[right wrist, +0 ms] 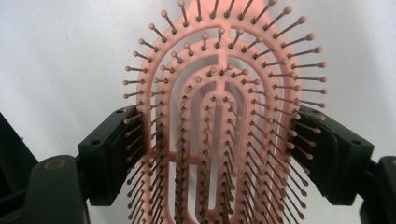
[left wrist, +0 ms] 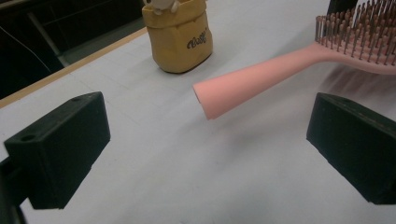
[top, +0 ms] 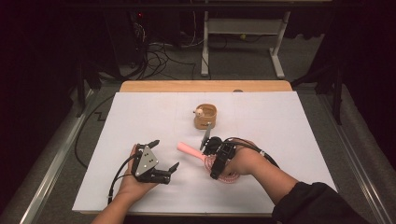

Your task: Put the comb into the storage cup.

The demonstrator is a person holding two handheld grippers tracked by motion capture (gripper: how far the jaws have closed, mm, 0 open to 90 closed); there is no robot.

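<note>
Between the spread jaws of the left gripper (top: 164, 157) floats the brush (left wrist: 261, 79) handle; the right gripper (right wrist: 224, 154) pinches its bristly head, which could twist loose.

Hairbrush between two grippers on the table

The hairbrush (top: 196, 153) lies on the table (top: 289, 121), its head under the right gripper (top: 215, 158); the left gripper (top: 161, 161) sits just left of its handle, a pouch (top: 206, 116) stands behind.

A lab: white-topped table (top: 140, 112), tangled cables (top: 159, 56) on the floor, dark surroundings.
</note>
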